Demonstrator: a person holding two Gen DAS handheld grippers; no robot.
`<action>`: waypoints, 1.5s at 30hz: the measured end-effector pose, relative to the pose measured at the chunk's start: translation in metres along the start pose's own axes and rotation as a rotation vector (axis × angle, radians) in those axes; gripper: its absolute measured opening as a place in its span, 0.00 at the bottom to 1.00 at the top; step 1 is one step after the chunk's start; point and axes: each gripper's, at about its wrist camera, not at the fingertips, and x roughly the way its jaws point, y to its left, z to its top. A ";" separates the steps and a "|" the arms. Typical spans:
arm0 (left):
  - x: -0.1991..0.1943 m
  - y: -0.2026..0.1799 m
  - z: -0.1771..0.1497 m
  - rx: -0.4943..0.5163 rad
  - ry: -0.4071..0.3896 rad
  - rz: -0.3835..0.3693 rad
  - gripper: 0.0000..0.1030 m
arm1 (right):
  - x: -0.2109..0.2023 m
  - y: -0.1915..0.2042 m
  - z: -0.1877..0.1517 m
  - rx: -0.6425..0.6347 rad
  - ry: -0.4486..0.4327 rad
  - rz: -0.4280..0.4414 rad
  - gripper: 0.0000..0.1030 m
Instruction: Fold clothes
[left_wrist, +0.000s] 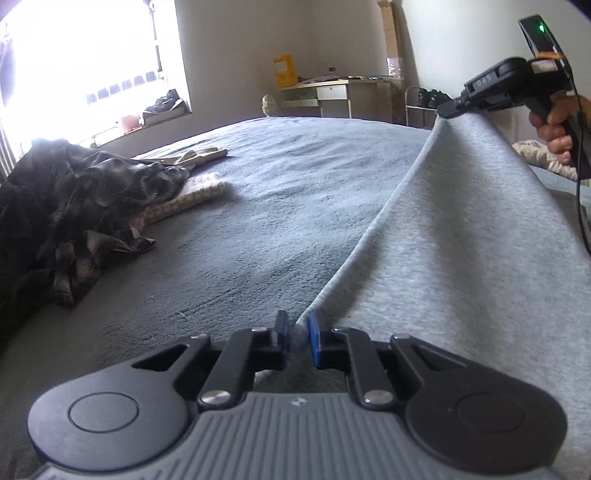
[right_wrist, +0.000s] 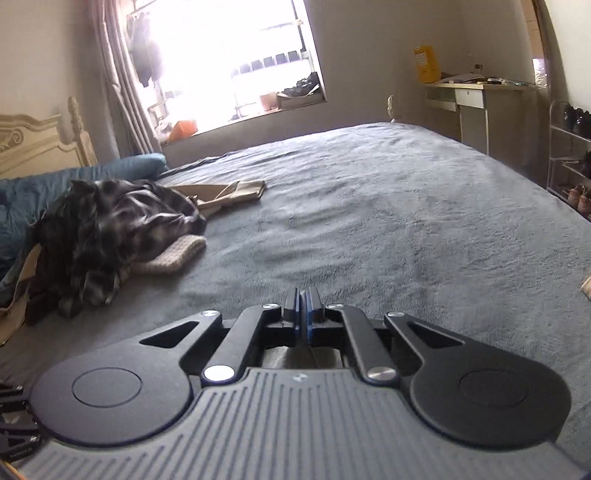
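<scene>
- The left tongs (left_wrist: 297, 334) are clenching on a lower corner of the light grey garment (left_wrist: 461, 236); a narrow strip of fabric is sitting between the blue pads (left_wrist: 314, 332).
- The right tongs (left_wrist: 448, 110) are appearing at 2 o'clock in the left wrist view, gripping an upper corner of the same garment and holding it lifted off the bed (left_wrist: 277, 184).
- In the right wrist view, the right tongs (right_wrist: 303, 314) are standing pressed together, with a thin grey edge of fabric between the pads.
- A hand (left_wrist: 554, 129) is wrapping around the handle of the right tongs.
- The light grey garment is hanging as a taut sheet between the two tongs, occupying the 3 to 5 o'clock part of the left wrist view.
- A dark plaid garment (right_wrist: 110, 229) is lying crumpled on the bed at 9 o'clock, resting on a cream knit item (right_wrist: 177, 254).
- A beige garment (right_wrist: 229, 192) is lying just behind the plaid one.
- A table (right_wrist: 476, 92) is standing against the far wall at 1 o'clock.
</scene>
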 end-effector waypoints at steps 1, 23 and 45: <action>0.000 0.002 0.000 -0.011 0.000 0.002 0.10 | 0.005 -0.001 0.000 0.004 0.000 0.001 0.02; 0.004 -0.002 0.005 0.050 0.039 0.110 0.49 | -0.130 -0.076 -0.020 0.313 -0.045 -0.146 0.13; -0.162 -0.074 -0.054 0.102 0.001 -0.016 0.57 | -0.118 -0.062 -0.166 0.981 0.165 0.063 0.46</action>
